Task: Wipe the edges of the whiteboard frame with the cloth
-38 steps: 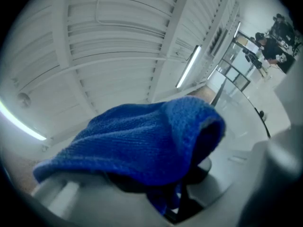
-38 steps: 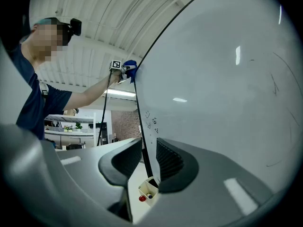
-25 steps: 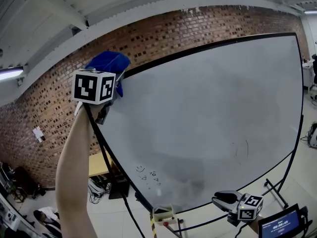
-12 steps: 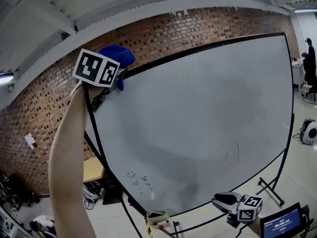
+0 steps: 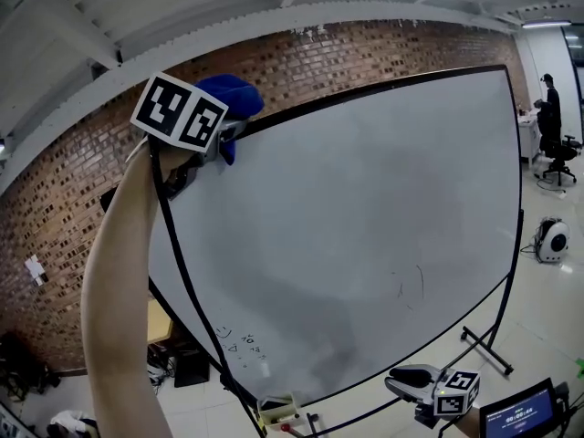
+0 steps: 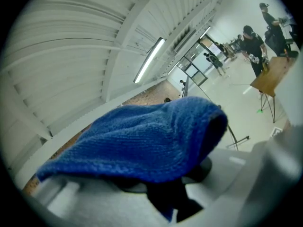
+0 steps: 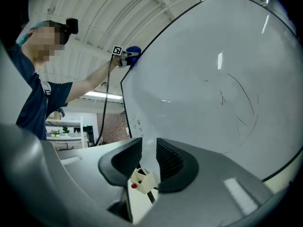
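At the whiteboard frame's [image 5: 383,88] upper corner, blue cloth [image 5: 233,94] in left gripper [image 5: 219,140]

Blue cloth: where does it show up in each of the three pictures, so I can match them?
Head view: the cloth is at upper left, at the top left corner of the whiteboard.
Left gripper view: the cloth fills the middle, close up, clamped in the jaws.
Right gripper view: the cloth is small, upper middle-left, at that same corner.
Shared landmark: the whiteboard, plain in the head and right gripper views only.

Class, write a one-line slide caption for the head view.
Left tool holds blue cloth at the top of the whiteboard frame.
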Action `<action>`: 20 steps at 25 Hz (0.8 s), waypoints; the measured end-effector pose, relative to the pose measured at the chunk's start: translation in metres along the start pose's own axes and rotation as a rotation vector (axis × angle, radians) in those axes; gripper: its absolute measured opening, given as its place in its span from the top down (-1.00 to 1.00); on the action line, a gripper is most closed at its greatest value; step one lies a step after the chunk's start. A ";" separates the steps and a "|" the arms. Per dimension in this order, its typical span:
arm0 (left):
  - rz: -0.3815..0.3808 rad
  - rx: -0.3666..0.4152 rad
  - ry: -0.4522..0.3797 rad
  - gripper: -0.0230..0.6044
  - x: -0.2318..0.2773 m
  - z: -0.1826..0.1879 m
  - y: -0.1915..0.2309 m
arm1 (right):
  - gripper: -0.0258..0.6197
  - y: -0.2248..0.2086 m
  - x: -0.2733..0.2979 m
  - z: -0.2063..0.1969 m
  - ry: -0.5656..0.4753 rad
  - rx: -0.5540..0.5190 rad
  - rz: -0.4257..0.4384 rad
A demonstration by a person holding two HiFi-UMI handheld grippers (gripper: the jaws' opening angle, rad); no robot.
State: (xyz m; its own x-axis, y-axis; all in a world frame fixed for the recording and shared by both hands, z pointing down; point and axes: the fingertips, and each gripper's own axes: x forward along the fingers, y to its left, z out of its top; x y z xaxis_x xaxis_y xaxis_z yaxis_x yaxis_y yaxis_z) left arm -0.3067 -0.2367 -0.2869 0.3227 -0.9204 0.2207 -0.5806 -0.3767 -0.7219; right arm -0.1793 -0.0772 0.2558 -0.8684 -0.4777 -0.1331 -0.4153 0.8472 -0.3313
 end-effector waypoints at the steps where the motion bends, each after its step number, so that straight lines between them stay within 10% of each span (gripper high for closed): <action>1: 0.000 0.000 0.000 0.46 0.003 0.004 -0.003 | 0.62 -0.001 -0.006 0.001 0.001 -0.005 0.000; 20: 0.124 0.002 -0.103 0.46 0.102 0.120 -0.087 | 0.62 -0.088 -0.136 0.026 -0.015 0.016 -0.056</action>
State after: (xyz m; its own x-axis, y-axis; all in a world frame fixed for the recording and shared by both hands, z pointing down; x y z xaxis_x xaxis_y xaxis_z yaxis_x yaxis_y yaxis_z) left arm -0.1330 -0.2853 -0.2802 0.3241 -0.9440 0.0614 -0.6195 -0.2608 -0.7404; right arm -0.0177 -0.0926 0.2790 -0.8396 -0.5279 -0.1282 -0.4587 0.8154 -0.3533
